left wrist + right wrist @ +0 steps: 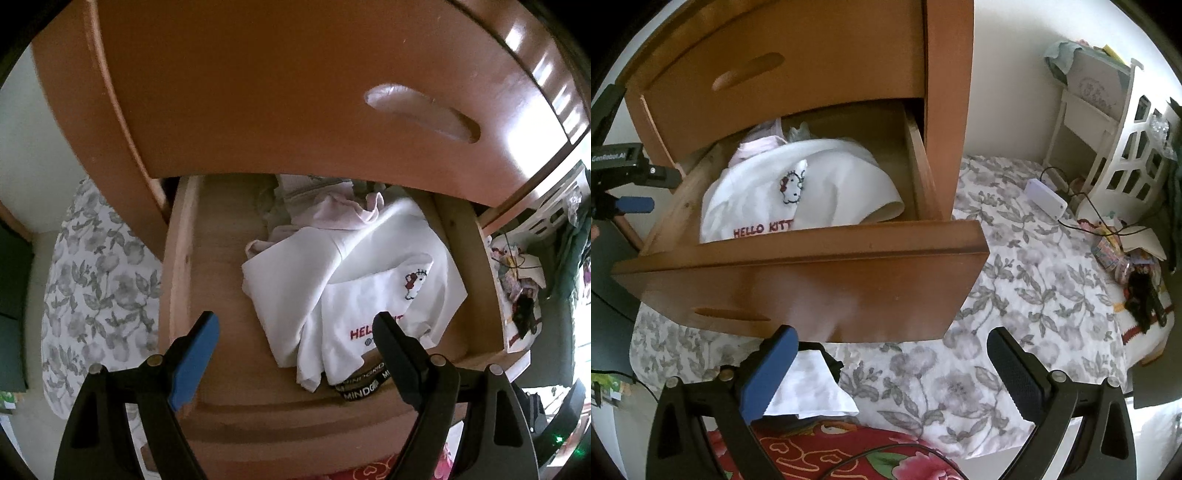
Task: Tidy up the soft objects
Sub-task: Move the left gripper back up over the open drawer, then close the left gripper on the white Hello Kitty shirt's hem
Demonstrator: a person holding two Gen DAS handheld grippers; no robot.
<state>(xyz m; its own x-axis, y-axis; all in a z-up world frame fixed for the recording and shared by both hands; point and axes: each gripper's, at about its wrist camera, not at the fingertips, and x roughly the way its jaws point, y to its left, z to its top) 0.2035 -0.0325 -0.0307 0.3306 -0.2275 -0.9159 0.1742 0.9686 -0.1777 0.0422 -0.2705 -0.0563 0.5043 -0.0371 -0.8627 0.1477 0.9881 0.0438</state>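
L gripper jaws wide, nothing held, hanging over the open drawer. White Hello Kitty top lies crumpled inside drawer, toward its front, pink garment behind it. R gripper also wide & empty, in front of drawer. Best bet: drop L onto a thick fold, pinch deep, lift w/o snagging the drawer front

the left black two-finger gripper with a blue pad on one finger points steeply downward, its jaws spread wide with nothing pressed between the pads. the right black two-finger gripper with blue-padded fingers is likewise wide open and holds nothing. in the right wrist view, the left gripper shows side-on at the left edge, one blue fingertip visible.
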